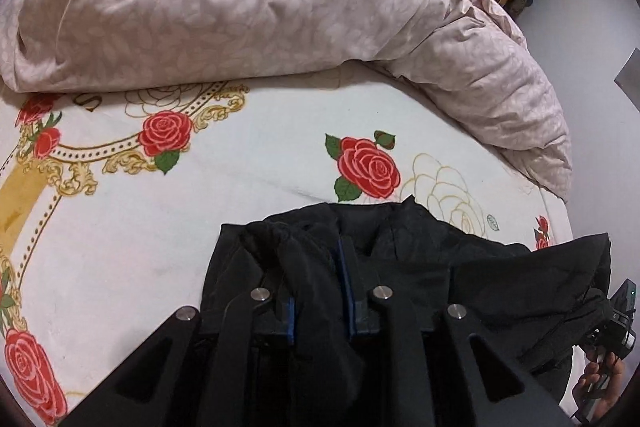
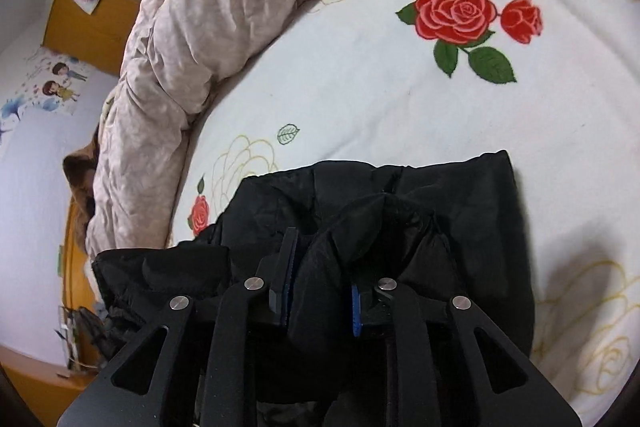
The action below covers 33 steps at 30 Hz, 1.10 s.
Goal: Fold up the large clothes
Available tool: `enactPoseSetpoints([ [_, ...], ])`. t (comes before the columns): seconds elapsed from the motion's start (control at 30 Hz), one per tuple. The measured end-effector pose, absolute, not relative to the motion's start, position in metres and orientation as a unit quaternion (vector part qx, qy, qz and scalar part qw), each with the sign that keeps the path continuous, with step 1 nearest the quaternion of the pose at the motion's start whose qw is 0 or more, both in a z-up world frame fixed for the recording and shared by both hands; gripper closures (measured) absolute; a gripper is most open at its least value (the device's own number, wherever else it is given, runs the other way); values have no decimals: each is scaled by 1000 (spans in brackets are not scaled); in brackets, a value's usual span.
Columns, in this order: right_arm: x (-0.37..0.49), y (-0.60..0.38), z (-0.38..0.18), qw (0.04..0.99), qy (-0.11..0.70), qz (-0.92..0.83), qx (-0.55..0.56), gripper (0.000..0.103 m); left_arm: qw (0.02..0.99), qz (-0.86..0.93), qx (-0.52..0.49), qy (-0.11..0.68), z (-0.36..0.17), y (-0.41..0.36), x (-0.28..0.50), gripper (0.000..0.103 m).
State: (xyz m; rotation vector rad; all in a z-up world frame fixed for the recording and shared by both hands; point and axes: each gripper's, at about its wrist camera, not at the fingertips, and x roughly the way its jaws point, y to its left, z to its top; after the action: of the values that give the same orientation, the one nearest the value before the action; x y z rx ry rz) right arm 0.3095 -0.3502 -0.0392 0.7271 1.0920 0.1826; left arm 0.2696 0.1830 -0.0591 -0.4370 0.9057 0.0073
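slick, crumpled black garment [image 1: 400, 267] bunched between both grippers' [image 1: 320, 291] [image 2: 322, 287] fingers, seemingly pinched

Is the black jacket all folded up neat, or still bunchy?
Still bunchy. The black jacket is puckered between the fingers of the right gripper and the left gripper, with loose rumpled fabric trailing off.

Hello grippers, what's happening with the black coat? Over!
Left gripper and right gripper both clamped on black coat. Coat bunched on rose sheet. Pink duvet heaped beyond.
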Motion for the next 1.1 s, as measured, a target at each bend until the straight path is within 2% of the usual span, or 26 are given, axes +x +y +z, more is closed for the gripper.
enactPoseSetpoints([
  [0.1,304,-356,-28,784,501,107,349,71,876,-4,-204,437,-53,183,269,82],
  [0.13,300,-360,-21,782,495,116,360,61,876,-7,-204,437,-50,183,268,82],
  [0.17,296,-364,-14,779,484,130,377,43,876,-8,-205,438,-48,184,269,80],
  [0.23,288,-368,2,783,457,144,397,24,874,-11,-213,437,-41,184,266,76],
  [0.33,272,-371,35,810,415,135,392,24,877,-17,-232,420,-25,186,262,62],
  [0.4,260,-367,55,834,387,129,372,24,880,-25,-245,405,-13,188,259,48],
  [0.47,250,-353,70,857,373,126,333,24,885,-25,-249,392,-2,189,256,43],
  [0.53,243,-334,74,869,372,130,300,24,888,-20,-250,385,6,190,253,42],
  [0.67,243,-289,52,878,411,142,198,24,910,10,-227,348,20,195,241,26],
  [0.9,266,-266,-23,871,470,94,105,24,904,-22,-178,387,-2,171,239,25],
  [1.1,261,-259,3,885,450,83,92,24,897,-78,-131,415,-20,118,241,25],
])
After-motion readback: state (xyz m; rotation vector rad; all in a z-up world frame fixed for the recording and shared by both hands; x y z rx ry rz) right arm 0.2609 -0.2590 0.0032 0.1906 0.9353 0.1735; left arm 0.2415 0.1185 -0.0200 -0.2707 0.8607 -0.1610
